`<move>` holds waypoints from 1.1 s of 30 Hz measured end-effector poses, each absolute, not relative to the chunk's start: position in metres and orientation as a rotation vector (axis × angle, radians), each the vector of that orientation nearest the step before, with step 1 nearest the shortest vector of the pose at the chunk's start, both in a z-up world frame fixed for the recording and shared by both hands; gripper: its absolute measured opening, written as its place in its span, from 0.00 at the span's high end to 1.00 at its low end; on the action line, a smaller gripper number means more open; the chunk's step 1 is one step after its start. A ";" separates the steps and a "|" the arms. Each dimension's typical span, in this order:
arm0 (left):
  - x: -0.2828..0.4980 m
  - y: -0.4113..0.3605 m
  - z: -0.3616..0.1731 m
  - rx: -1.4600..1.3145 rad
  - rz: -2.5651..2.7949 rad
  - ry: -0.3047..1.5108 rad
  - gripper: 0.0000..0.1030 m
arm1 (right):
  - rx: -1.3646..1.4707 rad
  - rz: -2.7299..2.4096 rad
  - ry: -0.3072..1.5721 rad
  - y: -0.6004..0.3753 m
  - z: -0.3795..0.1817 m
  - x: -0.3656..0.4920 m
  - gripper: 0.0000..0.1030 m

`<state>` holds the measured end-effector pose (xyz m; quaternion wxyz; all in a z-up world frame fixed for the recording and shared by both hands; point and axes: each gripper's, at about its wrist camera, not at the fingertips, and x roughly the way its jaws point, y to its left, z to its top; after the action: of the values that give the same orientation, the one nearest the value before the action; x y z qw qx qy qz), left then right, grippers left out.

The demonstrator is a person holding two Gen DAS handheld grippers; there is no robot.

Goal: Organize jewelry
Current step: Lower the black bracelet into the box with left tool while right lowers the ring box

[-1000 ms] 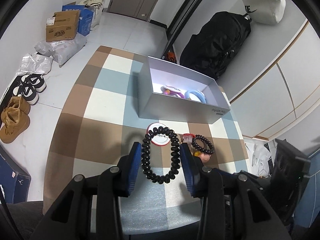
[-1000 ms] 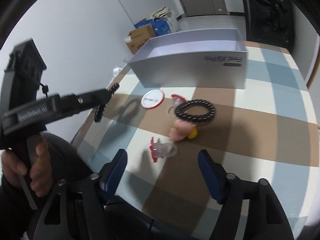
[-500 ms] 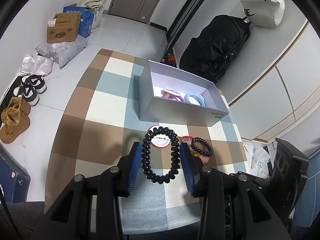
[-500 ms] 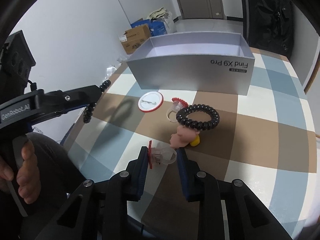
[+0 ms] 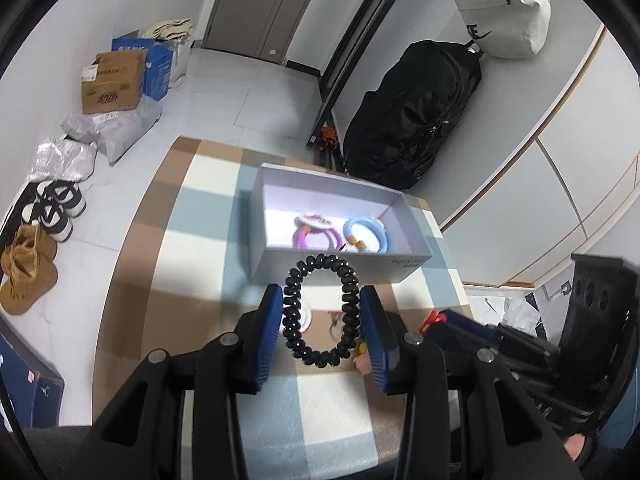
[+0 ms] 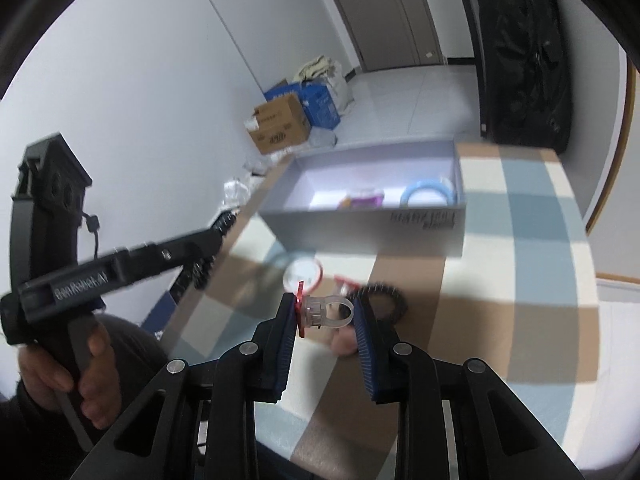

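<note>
left gripper [image 5: 320, 314] clamps a black coiled bracelet [image 5: 320, 310] just short of the open grey box's near wall [image 5: 320, 266], right gripper [image 6: 325, 316] clamps a clear plastic ring [image 6: 328, 312].

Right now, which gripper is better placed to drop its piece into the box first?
Left, probably. The left gripper holds the black coil bracelet close to the box front wall; the right gripper, clamped on the clear ring, looks farther back.
</note>
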<state>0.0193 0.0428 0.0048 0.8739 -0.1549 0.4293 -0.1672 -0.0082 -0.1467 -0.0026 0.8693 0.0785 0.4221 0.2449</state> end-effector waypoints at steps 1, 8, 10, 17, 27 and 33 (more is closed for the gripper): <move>0.022 0.041 0.006 -0.320 -0.350 0.896 0.67 | 0.169 0.513 0.878 -0.149 0.001 -0.004 0.73; 0.054 0.026 0.014 -0.276 -0.370 0.903 0.67 | 0.153 0.515 0.842 -0.158 0.026 0.025 0.73; 0.060 0.023 0.015 -0.273 -0.380 0.905 0.67 | 0.156 0.514 0.834 -0.159 0.030 0.035 0.73; 0.083 0.013 0.009 -0.237 -0.399 0.926 0.67 | 0.175 0.511 0.823 -0.163 0.032 0.067 0.73; 0.101 0.013 -0.011 -0.252 -0.420 0.984 0.67 | 0.210 0.496 0.867 -0.164 0.009 0.105 0.73; 0.110 0.010 -0.015 -0.255 -0.429 1.001 0.67 | 0.226 0.483 0.895 -0.168 -0.005 0.114 0.73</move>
<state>0.1095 0.0104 -0.0154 0.8477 -0.1209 0.4747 -0.2037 0.1141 -0.1683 -0.0052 0.8673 0.1081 0.4277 0.2307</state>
